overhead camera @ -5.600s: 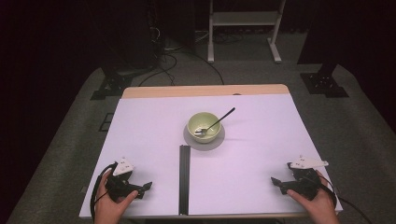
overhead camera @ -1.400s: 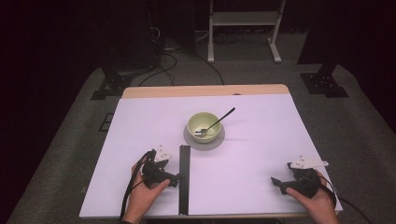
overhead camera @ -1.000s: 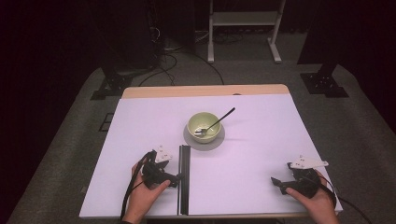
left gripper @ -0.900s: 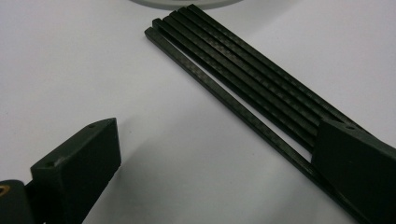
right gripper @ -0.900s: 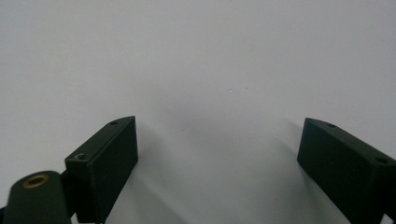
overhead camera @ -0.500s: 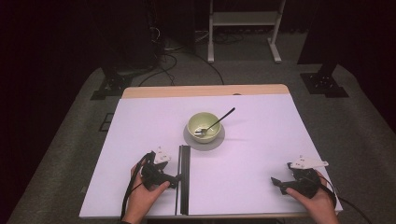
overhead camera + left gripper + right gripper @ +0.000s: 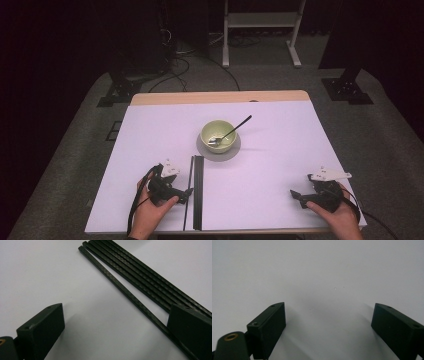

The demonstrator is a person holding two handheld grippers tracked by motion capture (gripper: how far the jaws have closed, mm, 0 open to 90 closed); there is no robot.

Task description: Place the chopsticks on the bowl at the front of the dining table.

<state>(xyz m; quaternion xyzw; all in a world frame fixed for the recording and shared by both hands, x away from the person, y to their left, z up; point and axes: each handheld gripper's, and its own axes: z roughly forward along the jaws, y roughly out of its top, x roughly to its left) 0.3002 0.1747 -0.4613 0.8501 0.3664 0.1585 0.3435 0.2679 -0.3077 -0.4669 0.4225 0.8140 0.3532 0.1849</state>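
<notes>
Several thin black carbon rods (image 7: 198,187) lie side by side down the middle of the white table (image 7: 270,165). One rod (image 7: 125,288) is splayed a little to the left of the bundle. My left gripper (image 7: 186,193) sits low at the bundle's left side, open. In the left gripper view (image 7: 115,325) the splayed rod runs under the right jaw, and the left jaw rests on bare table. My right gripper (image 7: 296,195) rests open near the front right corner, with bare table between its jaws (image 7: 329,322).
A pale green bowl (image 7: 218,134) with a spoon (image 7: 234,129) in it stands on a grey plate (image 7: 218,151) beyond the rods. The wooden table edge (image 7: 220,96) is at the back, and stands and cables are on the floor behind it.
My left gripper has moved from the front left of the table rightwards to the rods and has held almost still there for the last second. The right gripper has stayed put.
</notes>
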